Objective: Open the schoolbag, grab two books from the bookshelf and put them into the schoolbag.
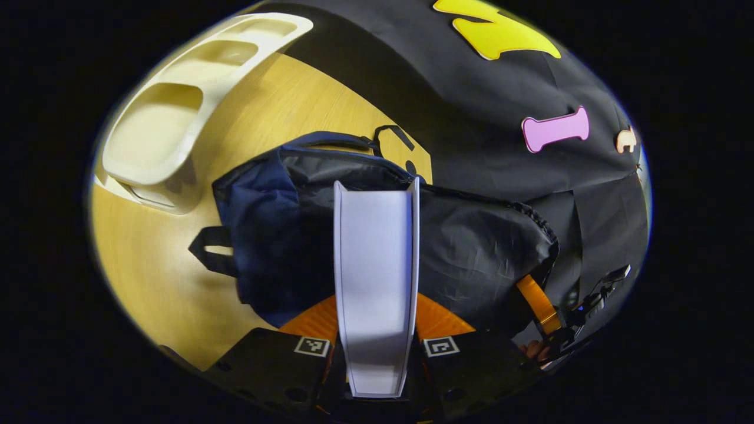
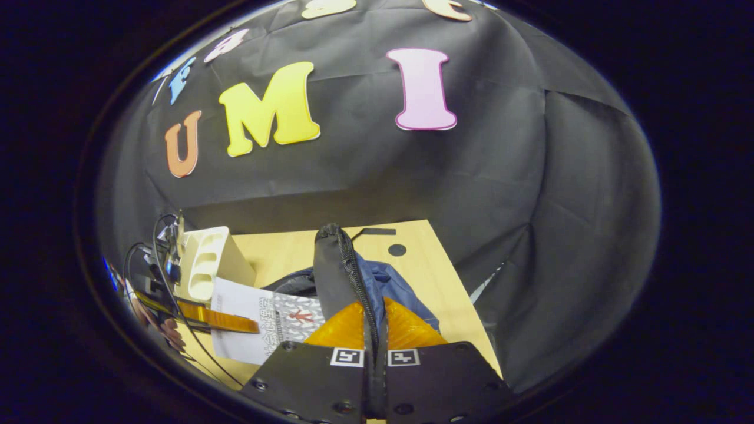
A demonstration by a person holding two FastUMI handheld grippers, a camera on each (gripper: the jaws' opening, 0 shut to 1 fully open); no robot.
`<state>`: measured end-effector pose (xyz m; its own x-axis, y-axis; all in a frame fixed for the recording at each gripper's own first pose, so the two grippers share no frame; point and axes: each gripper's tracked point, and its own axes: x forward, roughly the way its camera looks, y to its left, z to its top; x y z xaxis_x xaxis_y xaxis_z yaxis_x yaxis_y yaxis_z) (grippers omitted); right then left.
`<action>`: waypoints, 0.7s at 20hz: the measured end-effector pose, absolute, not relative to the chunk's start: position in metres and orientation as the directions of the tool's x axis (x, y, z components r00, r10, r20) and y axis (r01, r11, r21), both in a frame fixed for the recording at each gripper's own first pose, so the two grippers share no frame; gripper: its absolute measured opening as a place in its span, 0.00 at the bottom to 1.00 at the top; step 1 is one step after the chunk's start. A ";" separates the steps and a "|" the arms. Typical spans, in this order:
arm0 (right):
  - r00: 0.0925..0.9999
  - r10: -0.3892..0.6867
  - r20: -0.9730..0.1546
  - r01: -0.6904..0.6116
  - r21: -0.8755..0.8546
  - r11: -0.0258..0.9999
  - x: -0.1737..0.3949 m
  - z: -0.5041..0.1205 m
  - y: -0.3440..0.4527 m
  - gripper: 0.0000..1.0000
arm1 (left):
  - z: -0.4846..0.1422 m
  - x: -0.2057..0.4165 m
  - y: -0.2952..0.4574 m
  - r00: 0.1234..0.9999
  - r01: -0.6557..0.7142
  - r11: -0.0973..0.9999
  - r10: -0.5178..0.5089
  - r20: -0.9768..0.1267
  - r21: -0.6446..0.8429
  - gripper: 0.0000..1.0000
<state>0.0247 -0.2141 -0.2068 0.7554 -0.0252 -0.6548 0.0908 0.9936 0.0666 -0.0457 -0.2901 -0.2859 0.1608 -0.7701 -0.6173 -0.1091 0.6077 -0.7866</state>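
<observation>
In the left gripper view my left gripper (image 1: 377, 301) is shut on a white book (image 1: 376, 259), held edge-on above the dark blue schoolbag (image 1: 471, 247) lying on the wooden table (image 1: 159, 277). The bag's mouth faces me, with black lining showing. My right gripper (image 2: 375, 315) is shut on the bag's zippered flap (image 2: 333, 265) and holds it up. The right gripper view also has the book (image 2: 259, 324) with its printed cover, held by the left gripper (image 2: 227, 321) beside the bag (image 2: 392, 285). The right gripper (image 1: 548, 315) appears at the bag's right end.
A cream bookshelf (image 1: 171, 112) with open compartments stands at the table's far left, close behind the bag; it is also in the right gripper view (image 2: 206, 259). Black cloth walls close off the table's back and right side. Cables (image 2: 159, 253) trail from the left gripper.
</observation>
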 end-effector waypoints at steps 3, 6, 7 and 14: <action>0.753 -0.029 -0.658 0.077 0.044 0.996 0.028 -0.199 -0.214 0.00 | -0.288 -0.041 -0.308 0.188 -0.072 0.558 -0.806 -0.561 -0.826 0.46; 0.754 -0.042 -0.656 0.064 0.011 0.998 0.031 -0.191 -0.213 0.00 | -0.293 -0.039 -0.326 0.200 -0.016 0.523 -0.833 -0.515 -0.852 0.43; 0.754 -0.045 -0.656 0.062 0.003 0.998 0.032 -0.188 -0.212 0.00 | -0.297 -0.037 -0.333 0.198 -0.020 0.509 -0.842 -0.502 -0.861 0.43; 0.749 -0.058 -0.661 0.048 -0.034 0.998 0.036 -0.183 -0.200 0.00 | -0.334 -0.028 -0.376 0.176 -0.140 0.382 -0.898 -0.403 -0.913 0.43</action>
<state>0.0360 -0.1996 -0.1825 0.7485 -0.0584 -0.6605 0.0477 0.9983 -0.0342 -0.0277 -0.3758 -0.3339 0.1765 -0.8981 -0.4028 -0.1402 0.3821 -0.9134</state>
